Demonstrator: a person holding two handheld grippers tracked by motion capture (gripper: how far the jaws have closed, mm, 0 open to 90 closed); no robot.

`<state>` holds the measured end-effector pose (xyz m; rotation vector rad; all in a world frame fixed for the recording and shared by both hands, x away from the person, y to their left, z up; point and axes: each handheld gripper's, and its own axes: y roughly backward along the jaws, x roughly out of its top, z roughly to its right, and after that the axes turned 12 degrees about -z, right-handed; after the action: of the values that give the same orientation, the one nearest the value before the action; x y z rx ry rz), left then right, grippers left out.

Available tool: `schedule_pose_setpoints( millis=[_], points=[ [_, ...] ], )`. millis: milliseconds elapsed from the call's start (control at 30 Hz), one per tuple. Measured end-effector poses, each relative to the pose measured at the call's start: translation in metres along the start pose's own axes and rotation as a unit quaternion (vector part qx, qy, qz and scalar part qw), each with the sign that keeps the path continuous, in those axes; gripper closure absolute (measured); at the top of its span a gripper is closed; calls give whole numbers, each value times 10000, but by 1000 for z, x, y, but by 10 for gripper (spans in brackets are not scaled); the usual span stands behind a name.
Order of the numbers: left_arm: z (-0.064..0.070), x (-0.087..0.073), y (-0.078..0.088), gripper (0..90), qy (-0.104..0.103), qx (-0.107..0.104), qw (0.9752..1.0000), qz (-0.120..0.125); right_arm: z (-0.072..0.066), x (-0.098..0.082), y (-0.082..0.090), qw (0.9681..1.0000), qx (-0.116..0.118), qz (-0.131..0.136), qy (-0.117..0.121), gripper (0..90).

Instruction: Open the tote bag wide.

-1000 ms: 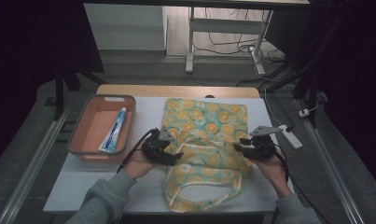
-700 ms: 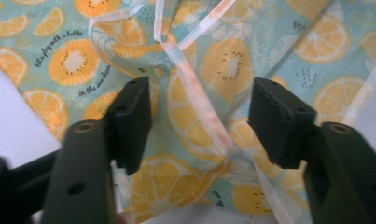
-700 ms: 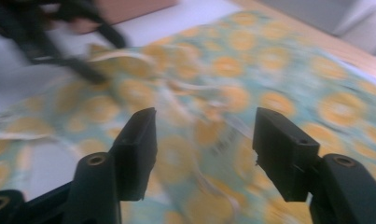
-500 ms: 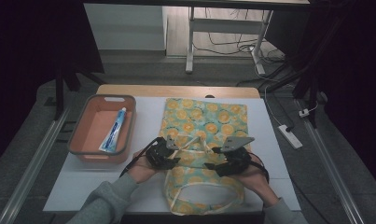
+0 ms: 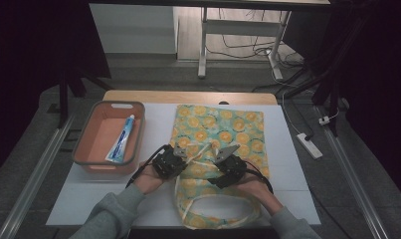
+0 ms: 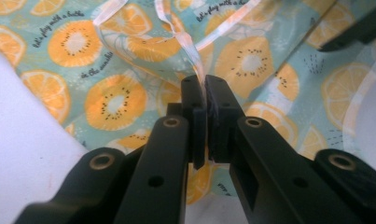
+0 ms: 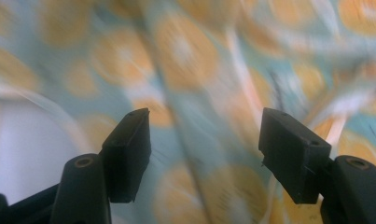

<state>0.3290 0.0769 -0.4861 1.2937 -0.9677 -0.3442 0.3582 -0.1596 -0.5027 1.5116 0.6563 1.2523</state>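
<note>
White tabletop: left gripper pinches bag edge; right gripper, jaws wide and empty, should grasp the opposite edge squarely.

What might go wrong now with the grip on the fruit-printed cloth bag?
1. The left gripper pinches just a thin fold of the orange-and-teal printed fabric bag; it may slip out when pulled.
2. The right gripper is open above blurred fabric and may close on the white strap instead of the rim.
</note>
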Motion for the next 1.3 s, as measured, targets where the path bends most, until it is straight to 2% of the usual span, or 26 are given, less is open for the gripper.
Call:
schedule_pose_setpoints(
  millis=[67,133,233,333,367,400,500,567,600,667,700,800,867,933,1000,1033,1067,1167,1233,1300],
  points=[
    [-2,-1,1,865,24,-17,10000,19,7,-7,-4,9998,-95,-176,-71,339],
    [-4,-2,3,866,40,-16,10000,49,12,-13,-5,9996,-85,-225,-119,356],
    [-7,-3,7,866,75,-17,9999,116,19,-20,-1,9993,-209,-201,-221,542],
    [-10,-5,11,867,120,-22,9997,193,25,-23,2,9986,-281,-239,-380,804],
    [-11,-5,12,867,123,-12,9997,207,26,-24,3,9984,-308,-246,-401,868],
    [-13,-6,15,867,146,-2,9996,239,27,-25,4,9984,-334,-239,-393,886],
    [-16,-7,18,867,176,23,9994,289,30,-28,17,9983,-231,-75,-530,893],
    [-22,-10,26,867,253,63,9988,420,30,-31,36,9972,-81,313,-674,893],
    [-22,-10,26,867,253,63,9988,420,29,-31,44,9965,-54,421,-719,893],
    [-29,-12,37,867,332,59,9975,628,25,-31,65,9940,7,790,-758,893],
    [-29,-12,37,867,332,59,9975,628,22,-29,74,9926,55,928,-785,893],
    [-34,-14,47,864,392,111,9961,785,15,-23,92,9890,98,1280,-730,893],
    [-37,-15,53,854,456,194,9950,870,10,-18,95,9884,0,1370,-657,893],
    [-40,-16,53,823,506,266,9943,898,12,-15,90,9883,-52,1357,-694,893],
    [-40,-16,49,747,517,302,9947,835,19,-13,80,9880,60,1314,-808,893],
    [-39,-15,47,669,514,303,9949,811,24,-12,76,9875,119,1305,-871,893],
    [-36,-13,46,609,444,325,9954,784,28,-11,71,9870,161,1291,-946,893],
    [-20,-8,55,553,148,355,9945,973,34,-9,64,9869,182,1227,-1033,892],
    [-3,-4,64,497,-167,373,9932,1087,38,-8,60,9859,205,1233,-1110,892],
    [16,2,70,456,-554,285,9915,1141,42,-8,57,9853,230,1234,-1158,892]
  ],
)
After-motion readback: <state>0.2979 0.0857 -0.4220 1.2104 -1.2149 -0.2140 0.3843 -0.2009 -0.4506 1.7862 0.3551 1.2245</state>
